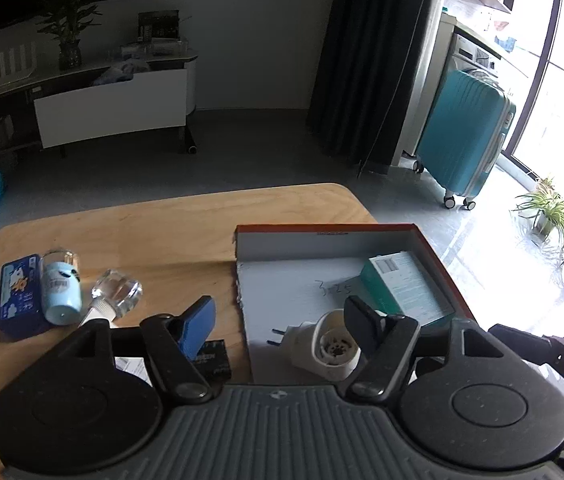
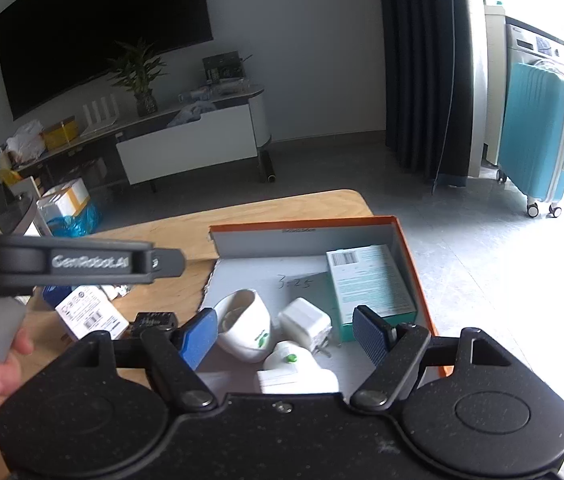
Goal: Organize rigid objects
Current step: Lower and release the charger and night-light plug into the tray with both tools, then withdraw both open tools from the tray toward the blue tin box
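An orange-rimmed box (image 1: 434, 252) stands on the right of the wooden table (image 1: 170, 224). Inside lie a teal carton (image 1: 406, 288) and a white plug-in device (image 1: 330, 344). My left gripper (image 1: 282, 320) is open above the box's left wall, empty. Left of it on the table lie a blue tin (image 1: 18, 296), a pale blue bottle (image 1: 60, 290) and a clear glass bottle (image 1: 118, 290). In the right wrist view my right gripper (image 2: 286, 334) is open and empty over the box (image 2: 410, 256), above a white cup-shaped device (image 2: 244, 326), a white charger (image 2: 304, 320) and the teal carton (image 2: 370, 284).
A small black box (image 1: 212, 360) and a white labelled box (image 2: 90, 312) lie on the table near the front. The left gripper's body (image 2: 62, 260) crosses the right wrist view at left. A teal suitcase (image 1: 462, 136) stands on the floor beyond.
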